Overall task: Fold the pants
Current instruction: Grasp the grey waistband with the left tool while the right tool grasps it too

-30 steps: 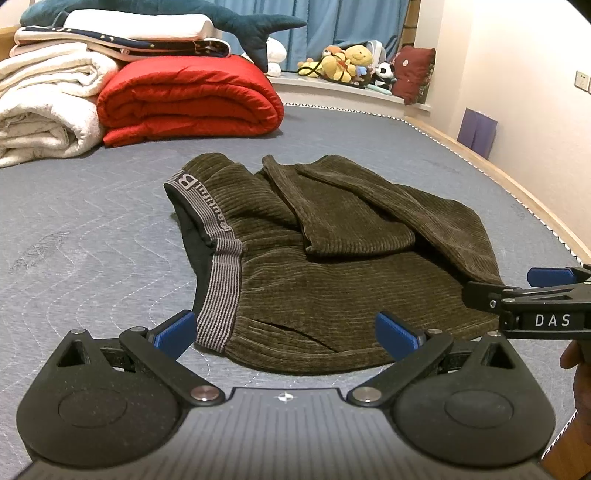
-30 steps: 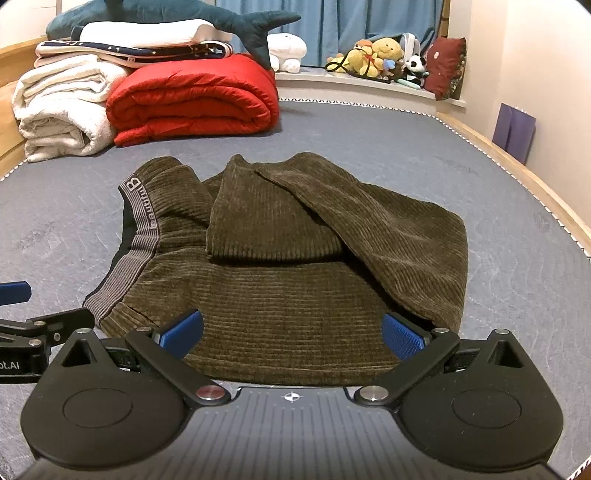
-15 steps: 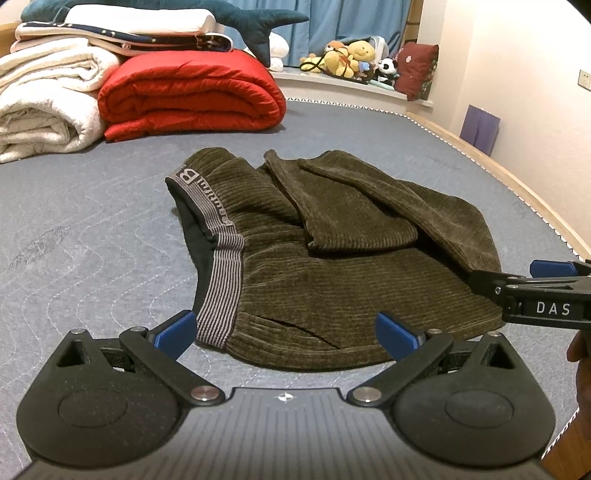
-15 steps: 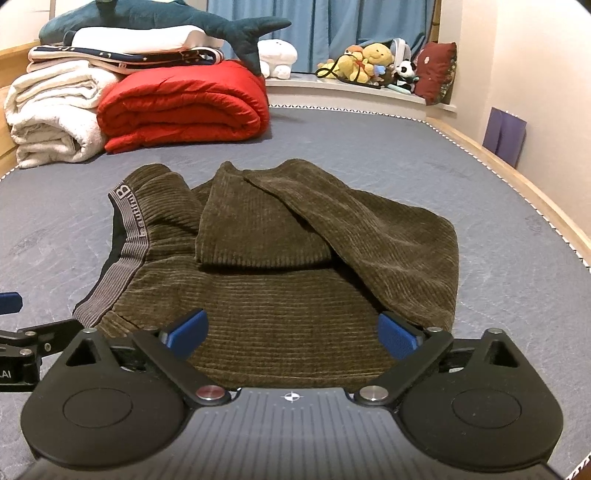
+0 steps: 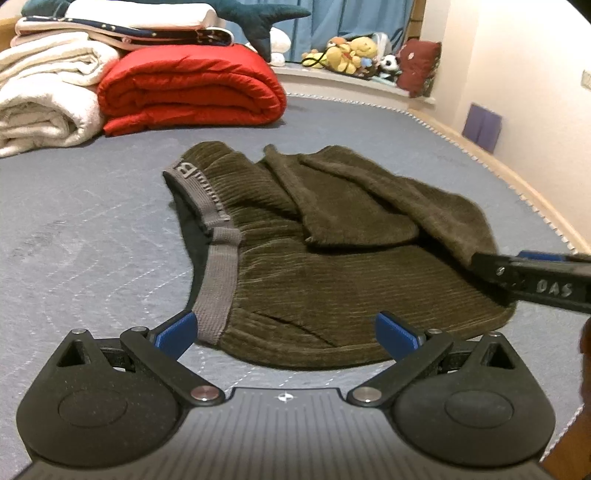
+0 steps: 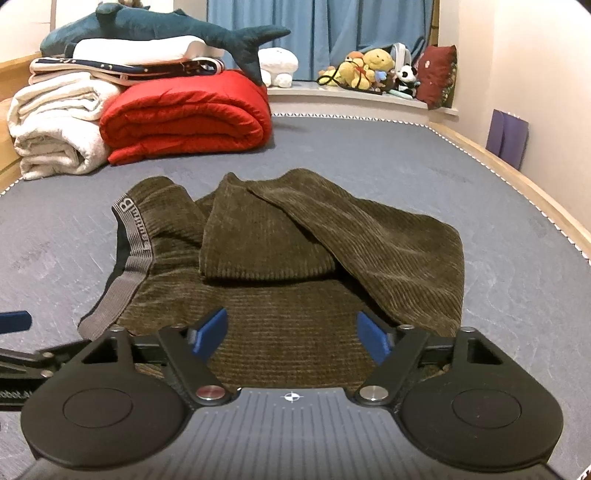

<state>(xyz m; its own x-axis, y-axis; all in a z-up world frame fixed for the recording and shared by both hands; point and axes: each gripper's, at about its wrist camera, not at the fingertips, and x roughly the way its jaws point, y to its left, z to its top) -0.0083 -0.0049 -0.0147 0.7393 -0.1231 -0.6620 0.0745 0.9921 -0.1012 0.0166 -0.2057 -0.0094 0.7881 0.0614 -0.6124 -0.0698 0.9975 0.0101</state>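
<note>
Olive corduroy pants lie partly folded on the grey bed cover, the grey waistband to the left and the legs folded over on top. My left gripper straddles the near hem by the waistband; its jaws are closing slightly, wide apart, pads clear of the cloth. My right gripper sits over the pants' near edge. Its jaws are closing with corduroy between the blue pads, which do not pinch it. Each gripper shows in the other's view: right gripper, left gripper.
A red quilt and a white blanket are stacked at the far left, with a plush shark on top. Plush toys line the window ledge. The bed's wooden edge runs along the right wall.
The right gripper's pads have drawn clearly closer together, and the pants' near edge now lies under that gripper. The left pads have barely narrowed. The pants have not shifted.
</note>
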